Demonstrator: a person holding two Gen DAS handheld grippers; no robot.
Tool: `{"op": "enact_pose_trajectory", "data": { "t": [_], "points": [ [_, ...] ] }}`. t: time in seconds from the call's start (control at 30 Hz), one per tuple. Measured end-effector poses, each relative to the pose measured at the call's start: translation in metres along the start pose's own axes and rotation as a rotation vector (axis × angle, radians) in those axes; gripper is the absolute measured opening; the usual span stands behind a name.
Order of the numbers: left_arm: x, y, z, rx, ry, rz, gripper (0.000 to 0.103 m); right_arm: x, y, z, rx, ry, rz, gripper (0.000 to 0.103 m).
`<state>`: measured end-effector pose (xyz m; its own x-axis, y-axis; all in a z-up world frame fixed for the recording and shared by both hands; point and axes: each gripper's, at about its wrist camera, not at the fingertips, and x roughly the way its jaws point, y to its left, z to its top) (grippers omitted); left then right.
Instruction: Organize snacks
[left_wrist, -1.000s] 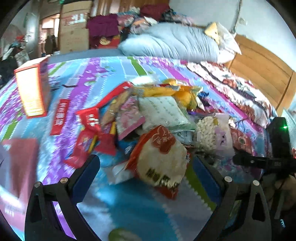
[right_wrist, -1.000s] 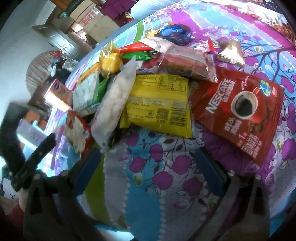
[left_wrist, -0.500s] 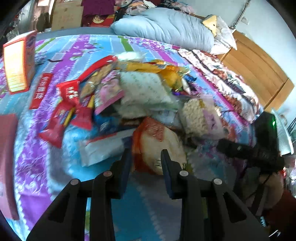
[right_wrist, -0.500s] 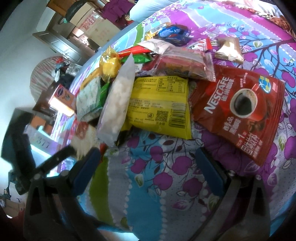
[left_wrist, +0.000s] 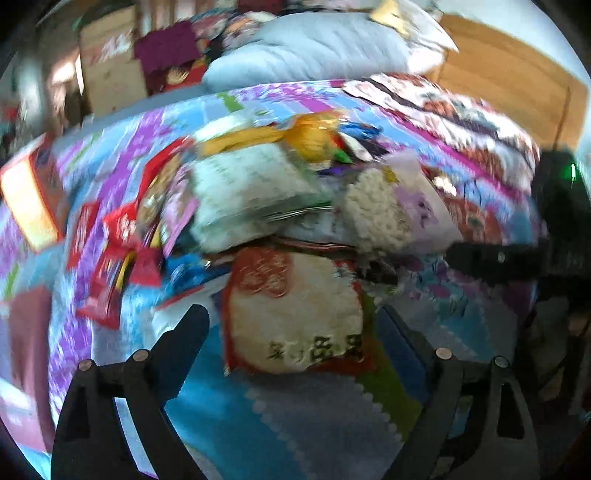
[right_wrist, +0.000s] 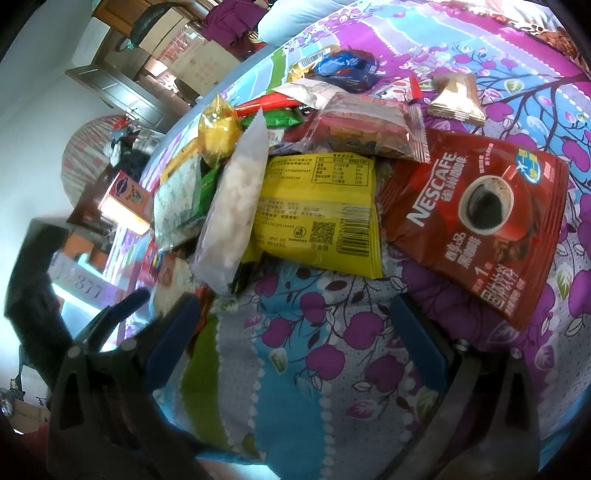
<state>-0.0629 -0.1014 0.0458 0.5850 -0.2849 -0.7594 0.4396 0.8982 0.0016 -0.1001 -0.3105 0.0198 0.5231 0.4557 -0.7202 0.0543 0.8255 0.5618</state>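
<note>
Since half a second ago, our left hand-held gripper (left_wrist: 291, 332) has gone from nearly pressed together to wide, and its jaws are opening around the round red-and-cream snack bag (left_wrist: 295, 314), which lies between them on the bed (left_wrist: 295, 424) without the pads pressing it; our left view is smeared with motion. Our right hand-held gripper (right_wrist: 295, 325) has kept its place, spread over bare bedspread with nothing between its fingers. Behind the round bag the snack pile crowds in: a white pack (left_wrist: 251, 192), a clear bag of pale puffs (left_wrist: 388, 210), a yellow wrapper (left_wrist: 314, 136), and red sachets (left_wrist: 118, 251) scattered to the left. A red-edged box (left_wrist: 29, 195) stands further left, and a grey pillow (left_wrist: 314, 48) lies at the head of the bed. From our right view, a Nescafe pouch (right_wrist: 480, 221) lies just beside a yellow pack (right_wrist: 321, 210), which the puff bag (right_wrist: 236, 206) overlaps; a clear-wrapped cake (right_wrist: 362, 129), a blue wrapper (right_wrist: 347, 66) and a gold sachet (right_wrist: 458, 99) lie beyond. We see no container holding any of them.
</note>
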Motion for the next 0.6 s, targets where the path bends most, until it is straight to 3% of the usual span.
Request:
{"op": "enact_pose_trajectory", "data": {
  "t": [0.17, 0.23, 0.37, 0.43, 0.5, 0.6],
  "points": [
    [0.015, -0.016, 0.002, 0.092, 0.011, 0.042, 0.093, 0.000, -0.001, 0.000, -0.001, 0.000, 0.001, 0.103],
    [0.020, -0.012, 0.001, 0.081, 0.023, 0.057, 0.082, 0.000, -0.001, 0.000, 0.000, 0.000, 0.001, 0.103],
    [0.013, -0.003, 0.002, 0.028, 0.018, 0.009, 0.075, 0.000, -0.001, 0.000, -0.009, 0.002, -0.008, 0.103],
    [0.002, 0.003, 0.002, 0.009, 0.002, -0.014, 0.058, 0.001, 0.002, 0.000, -0.022, 0.004, -0.019, 0.103],
    [-0.013, 0.006, 0.001, -0.005, -0.012, -0.009, 0.032, 0.001, 0.007, -0.001, -0.040, 0.001, -0.040, 0.103],
    [-0.029, 0.013, -0.001, -0.029, -0.036, -0.021, 0.030, -0.004, 0.018, -0.006, -0.082, -0.018, -0.088, 0.103]
  ]
}}
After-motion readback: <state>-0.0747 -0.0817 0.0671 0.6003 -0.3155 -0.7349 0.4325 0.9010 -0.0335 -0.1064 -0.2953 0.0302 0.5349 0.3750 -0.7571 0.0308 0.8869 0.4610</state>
